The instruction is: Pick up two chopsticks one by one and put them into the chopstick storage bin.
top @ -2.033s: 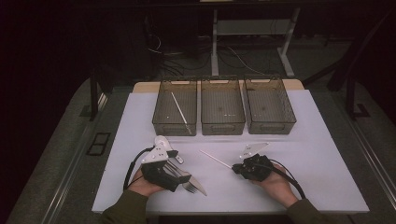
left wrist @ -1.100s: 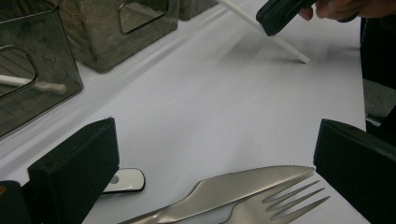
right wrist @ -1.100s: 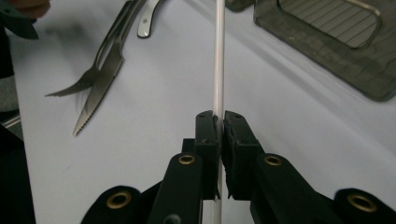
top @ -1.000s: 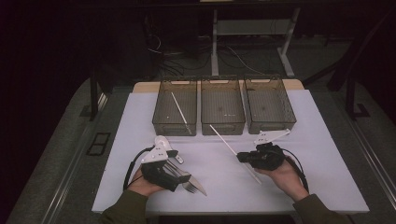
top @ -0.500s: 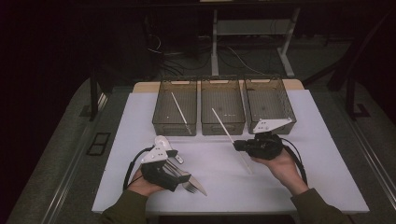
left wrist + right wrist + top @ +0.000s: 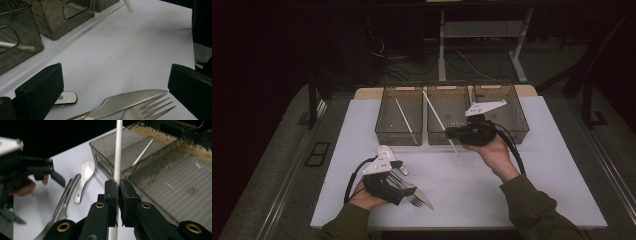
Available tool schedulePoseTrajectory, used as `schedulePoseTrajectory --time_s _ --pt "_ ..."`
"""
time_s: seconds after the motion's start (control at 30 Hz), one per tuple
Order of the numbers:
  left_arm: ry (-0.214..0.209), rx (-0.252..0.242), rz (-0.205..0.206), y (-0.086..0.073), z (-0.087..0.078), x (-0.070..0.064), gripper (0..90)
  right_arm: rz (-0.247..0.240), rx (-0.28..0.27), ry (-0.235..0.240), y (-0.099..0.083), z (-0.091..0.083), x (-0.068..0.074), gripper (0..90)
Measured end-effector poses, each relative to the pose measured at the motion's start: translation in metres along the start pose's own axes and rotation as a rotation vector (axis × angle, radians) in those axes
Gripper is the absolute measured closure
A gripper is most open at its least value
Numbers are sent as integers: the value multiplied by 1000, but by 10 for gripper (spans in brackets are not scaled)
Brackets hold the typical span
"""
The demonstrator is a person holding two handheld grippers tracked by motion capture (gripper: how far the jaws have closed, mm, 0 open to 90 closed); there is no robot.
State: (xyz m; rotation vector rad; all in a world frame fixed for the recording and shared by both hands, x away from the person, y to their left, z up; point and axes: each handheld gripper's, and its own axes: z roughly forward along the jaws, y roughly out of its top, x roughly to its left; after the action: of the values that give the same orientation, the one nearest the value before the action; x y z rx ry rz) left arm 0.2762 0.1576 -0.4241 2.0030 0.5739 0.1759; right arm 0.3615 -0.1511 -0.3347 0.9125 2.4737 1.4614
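Note:
My right gripper [image 6: 453, 133] [image 6: 117, 192] is shut on a long white chopstick [image 6: 436, 112] [image 6: 118, 150], held above the front wall of the middle bin [image 6: 449, 107] with its far end slanting over that bin. A second white chopstick [image 6: 404, 119] [image 6: 142, 152] lies in the left bin [image 6: 387, 127]. Near the table's front, my left gripper [image 6: 409, 191] [image 6: 115, 96] stands open over a steel knife [image 6: 130, 100] and fork [image 6: 152, 110], touching neither. A white spoon [image 6: 85, 177] lies beside them, its handle end [image 6: 66, 97] near one pad.
Three smoky translucent bins stand in a row at the back of the white table [image 6: 537, 185]; the right bin [image 6: 512, 107] looks empty. Beyond the table are dark floor, cables and a desk frame. Open table surface lies between the two hands.
My right gripper lifted the chopstick off the table and carried it away from the person to the middle bin. The left gripper, knife and fork stayed put.

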Motion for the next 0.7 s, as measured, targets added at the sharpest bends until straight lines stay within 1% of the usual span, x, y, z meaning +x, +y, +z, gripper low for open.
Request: schedulePoseTrajectory --time_s 0.13,0.27,0.33,0.37,0.5,0.57,0.7 --pt "-1 -1 -2 0 0 0 0 11 -10 6 17 11 -1 848" --pt "-2 -8 -11 0 0 0 0 7 -15 -7 35 25 -3 848" --pt "-1 -9 -4 0 -1 0 0 10 -18 -6 46 32 -3 848" --pt "-3 -11 -10 0 -1 0 0 11 -19 -9 51 35 -3 848" --pt "-1 -11 -6 0 0 1 0 16 -29 -15 72 47 -4 848" --pt "-4 -13 -7 0 0 1 0 14 -31 -26 82 55 -5 848" --pt "-4 -16 -6 1 0 1 0 24 -42 -33 97 69 -7 848"
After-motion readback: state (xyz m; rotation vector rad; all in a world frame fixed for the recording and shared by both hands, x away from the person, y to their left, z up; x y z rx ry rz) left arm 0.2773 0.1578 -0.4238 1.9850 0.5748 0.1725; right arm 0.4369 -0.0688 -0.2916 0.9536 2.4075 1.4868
